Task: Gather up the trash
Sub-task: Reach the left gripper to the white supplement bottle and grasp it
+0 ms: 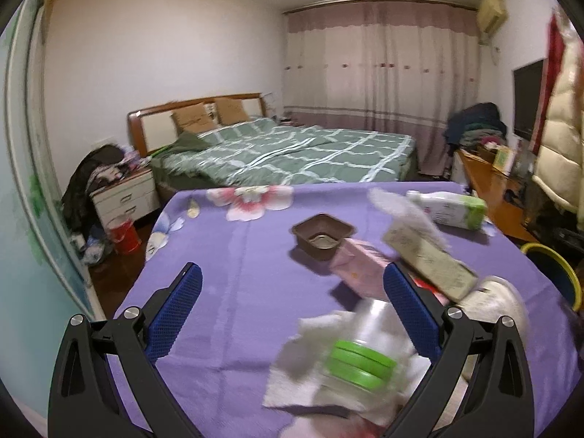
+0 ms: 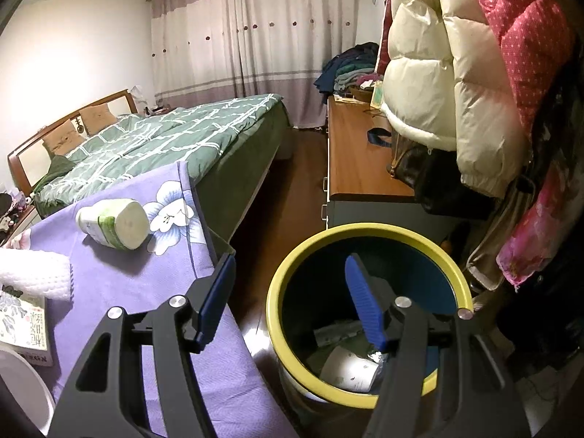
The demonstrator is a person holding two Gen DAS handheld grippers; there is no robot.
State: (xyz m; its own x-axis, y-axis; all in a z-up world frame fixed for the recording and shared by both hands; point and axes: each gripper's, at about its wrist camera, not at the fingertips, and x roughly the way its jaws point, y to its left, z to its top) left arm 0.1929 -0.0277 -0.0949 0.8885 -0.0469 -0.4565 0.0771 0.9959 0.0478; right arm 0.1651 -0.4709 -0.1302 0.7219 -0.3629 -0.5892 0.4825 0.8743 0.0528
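The job looks only partly done: the yellow-rimmed bin [image 2: 365, 314] on the floor beside the table already holds some paper and what seems a crumpled wrapper at its bottom, yet the purple cloth [image 1: 226, 273] is far from cleared. On it I see a brown plastic tray [image 1: 323, 235], a white bottle with a green label [image 1: 450, 208] lying on its side near the far corner, a printed carton [image 1: 427, 252], a pink packet [image 1: 361, 259] and — closest in — a clear jar with a green lid [image 1: 359, 357] resting on white tissue [image 1: 303, 368]. The right gripper [image 2: 288, 292] hovers above the bin's mouth with its jaws spread wide and nothing between them. The left gripper [image 1: 292, 299] hangs over the table, likewise wide and empty; the jar and tissue lie just under and between its fingers, toward the right one, blurred but apparently untouched — my guess for the next piece to go.
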